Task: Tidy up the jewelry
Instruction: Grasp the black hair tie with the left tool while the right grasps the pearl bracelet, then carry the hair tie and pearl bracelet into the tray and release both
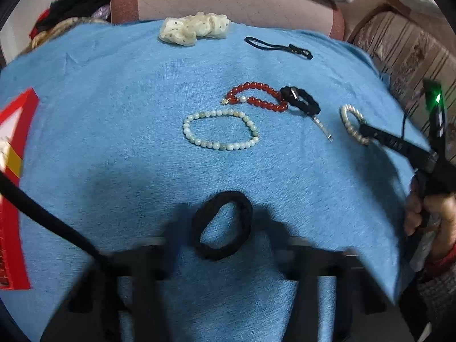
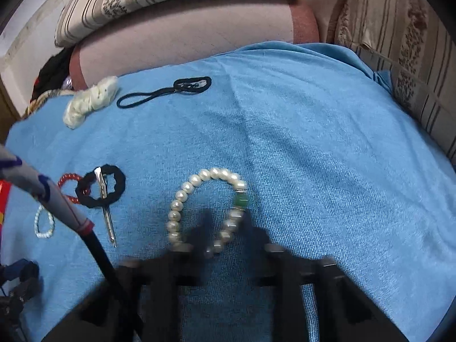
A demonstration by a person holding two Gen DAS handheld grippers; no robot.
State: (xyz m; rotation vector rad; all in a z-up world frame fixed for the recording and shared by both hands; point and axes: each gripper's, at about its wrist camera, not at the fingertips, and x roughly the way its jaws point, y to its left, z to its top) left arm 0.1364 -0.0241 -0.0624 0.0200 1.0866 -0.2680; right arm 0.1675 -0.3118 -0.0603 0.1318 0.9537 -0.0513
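Both grippers hang open over the blue cloth (image 1: 114, 114): left gripper (image 1: 222, 228) straddling the black hair tie (image 1: 222, 225), right gripper (image 2: 225, 242) around the pearl bracelet (image 2: 205, 208), each lined up to pinch. Other beads lie spread apart, likely for easy sorting.

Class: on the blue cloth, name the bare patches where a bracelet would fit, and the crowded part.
Bare blue cloth lies right of the white pearl bracelet, and between the cream scrunchie and the pale green bead bracelet. Crowded: the red bead bracelet overlapped by the black ring hair clip.
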